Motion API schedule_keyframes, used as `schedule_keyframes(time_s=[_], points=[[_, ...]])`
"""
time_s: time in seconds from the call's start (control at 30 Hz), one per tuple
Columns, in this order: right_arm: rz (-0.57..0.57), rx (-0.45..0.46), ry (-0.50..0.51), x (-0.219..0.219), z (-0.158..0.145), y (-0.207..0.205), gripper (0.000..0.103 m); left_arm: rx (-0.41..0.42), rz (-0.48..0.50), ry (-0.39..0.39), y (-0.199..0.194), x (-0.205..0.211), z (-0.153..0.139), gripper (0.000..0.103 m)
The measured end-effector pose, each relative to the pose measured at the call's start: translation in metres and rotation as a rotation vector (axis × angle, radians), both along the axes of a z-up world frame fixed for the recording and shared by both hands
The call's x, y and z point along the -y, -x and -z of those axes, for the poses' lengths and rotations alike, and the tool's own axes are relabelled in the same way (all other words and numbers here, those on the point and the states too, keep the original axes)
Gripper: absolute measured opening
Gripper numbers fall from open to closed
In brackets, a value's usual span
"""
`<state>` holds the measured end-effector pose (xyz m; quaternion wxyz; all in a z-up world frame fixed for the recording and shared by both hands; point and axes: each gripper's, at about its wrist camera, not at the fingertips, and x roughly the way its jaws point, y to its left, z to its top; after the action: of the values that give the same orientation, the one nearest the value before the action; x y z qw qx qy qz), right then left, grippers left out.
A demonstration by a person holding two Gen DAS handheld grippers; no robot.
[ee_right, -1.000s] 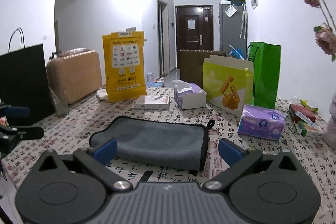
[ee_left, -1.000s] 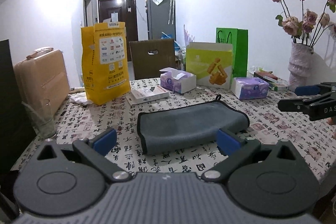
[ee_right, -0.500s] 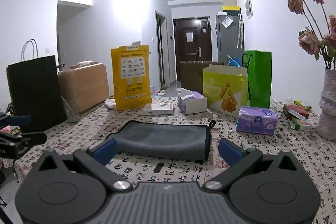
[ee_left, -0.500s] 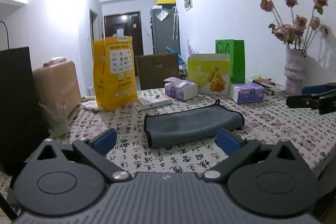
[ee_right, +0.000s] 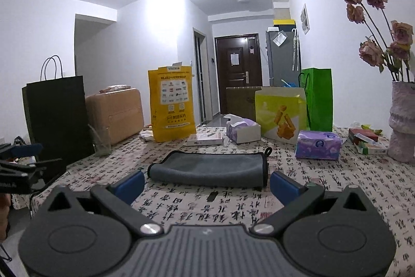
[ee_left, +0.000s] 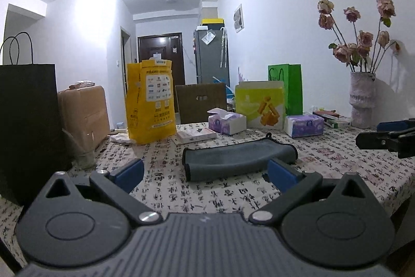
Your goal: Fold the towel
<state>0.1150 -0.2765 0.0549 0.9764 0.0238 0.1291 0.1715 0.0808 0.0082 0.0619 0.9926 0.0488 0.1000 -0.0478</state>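
A grey towel (ee_left: 238,159) with a dark hem lies folded flat on the patterned tablecloth (ee_left: 220,199); it also shows in the right wrist view (ee_right: 210,169). My left gripper (ee_left: 205,174) is open and empty, held back from the towel's near edge. My right gripper (ee_right: 207,184) is open and empty, also short of the towel. The right gripper shows at the right edge of the left wrist view (ee_left: 384,138). The left gripper shows at the left edge of the right wrist view (ee_right: 20,160).
Behind the towel stand a yellow bag (ee_left: 150,105), two tissue boxes (ee_left: 228,121), a lime snack bag (ee_left: 262,104), a green bag (ee_left: 288,90) and a flat box (ee_left: 195,134). A vase of roses (ee_left: 361,105) is far right. A black bag (ee_left: 26,126) and glass (ee_left: 83,149) stand left.
Both grippers have pulled back and sunk lower, so the towel looks smaller and farther off. Both stay open and empty. The towel has not moved.
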Motion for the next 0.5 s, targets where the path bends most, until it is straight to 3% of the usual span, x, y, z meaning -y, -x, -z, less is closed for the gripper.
schedule_keyframes(time_s=[0.27,0.5], points=[[0.024,0.055,0.023,-0.007,0.018,0.033,0.103,0.060,-0.024,-0.014,0.030,0.007,0.019,0.103],[0.006,0.114,0.064,-0.025,0.040,0.070,0.103,0.062,-0.045,0.029,0.053,0.008,0.043,0.103]])
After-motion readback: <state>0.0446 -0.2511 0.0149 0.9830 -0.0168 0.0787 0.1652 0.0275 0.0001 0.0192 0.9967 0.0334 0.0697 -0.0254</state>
